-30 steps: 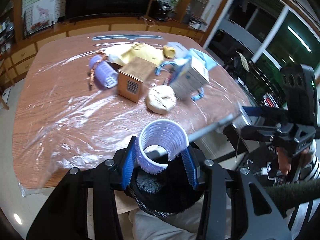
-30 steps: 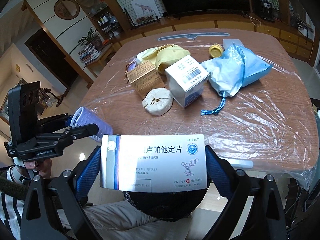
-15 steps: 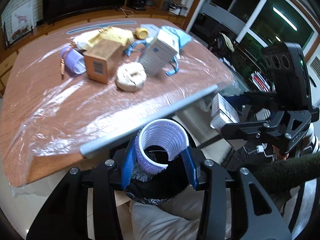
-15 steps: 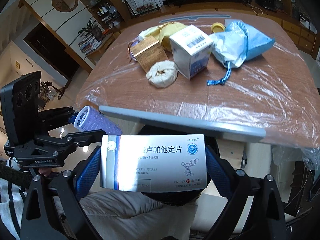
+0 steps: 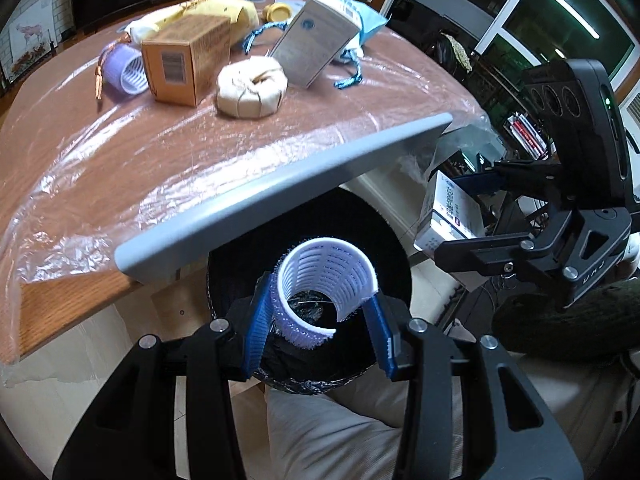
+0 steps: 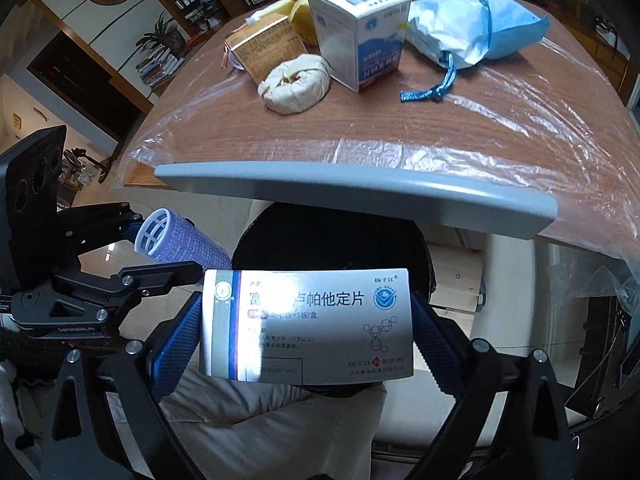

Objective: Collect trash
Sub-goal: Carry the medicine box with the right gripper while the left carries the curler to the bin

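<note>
From the left wrist, the left claw is clamped on a purple hair roller, its blue pads pressing both sides, the roller's open end facing up. Right below it gapes a black-lined bin, which sits under the edge of the counter; a grey bar runs along that edge above the bin. The counter is covered in clear plastic film, and on it, well apart from the claw, lie a second roller, a brown box, a round paper bundle, a white carton, a yellow bag, a yellow cap and a blue pouch. Off to the right, the right claw grips a pill box beside the bin. From the right wrist, the right claw is clamped on the pill box by its short ends, printed face up, just over the bin. The left claw comes in from the left with the roller between its fingers, near the bin's rim. Beyond the grey bar, the counter carries the paper bundle, the white carton, the brown box and the blue pouch with its blue cord.
</note>
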{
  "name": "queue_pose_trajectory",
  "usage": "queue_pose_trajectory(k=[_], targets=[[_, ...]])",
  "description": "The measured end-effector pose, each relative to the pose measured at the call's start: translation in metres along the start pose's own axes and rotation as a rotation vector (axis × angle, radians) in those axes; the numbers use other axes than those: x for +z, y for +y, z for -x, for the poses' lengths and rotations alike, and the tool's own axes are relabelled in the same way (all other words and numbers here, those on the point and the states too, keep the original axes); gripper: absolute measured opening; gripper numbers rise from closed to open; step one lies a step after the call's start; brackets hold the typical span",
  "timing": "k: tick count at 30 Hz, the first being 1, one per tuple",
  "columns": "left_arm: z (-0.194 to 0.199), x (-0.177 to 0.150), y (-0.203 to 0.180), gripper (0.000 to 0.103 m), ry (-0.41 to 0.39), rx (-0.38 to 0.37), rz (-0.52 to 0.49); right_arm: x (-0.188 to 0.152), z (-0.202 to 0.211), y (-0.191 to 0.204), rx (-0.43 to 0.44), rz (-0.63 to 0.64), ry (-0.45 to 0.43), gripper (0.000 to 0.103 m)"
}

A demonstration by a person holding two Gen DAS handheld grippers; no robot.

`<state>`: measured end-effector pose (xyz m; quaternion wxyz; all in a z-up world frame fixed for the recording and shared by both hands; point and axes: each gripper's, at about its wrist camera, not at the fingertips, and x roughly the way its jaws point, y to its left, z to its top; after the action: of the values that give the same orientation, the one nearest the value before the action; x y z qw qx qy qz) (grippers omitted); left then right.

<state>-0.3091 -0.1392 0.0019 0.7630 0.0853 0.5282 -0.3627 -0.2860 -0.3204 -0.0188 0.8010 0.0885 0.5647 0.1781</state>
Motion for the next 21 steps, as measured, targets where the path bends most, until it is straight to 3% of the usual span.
queue_pose_trajectory(k=[21], targets=[[-0.048,-0.011,0.01,0.045,0.076,0.06,-0.004,0.0,-0.057,-0.009,-0.1,0.022,0.087,0.095]])
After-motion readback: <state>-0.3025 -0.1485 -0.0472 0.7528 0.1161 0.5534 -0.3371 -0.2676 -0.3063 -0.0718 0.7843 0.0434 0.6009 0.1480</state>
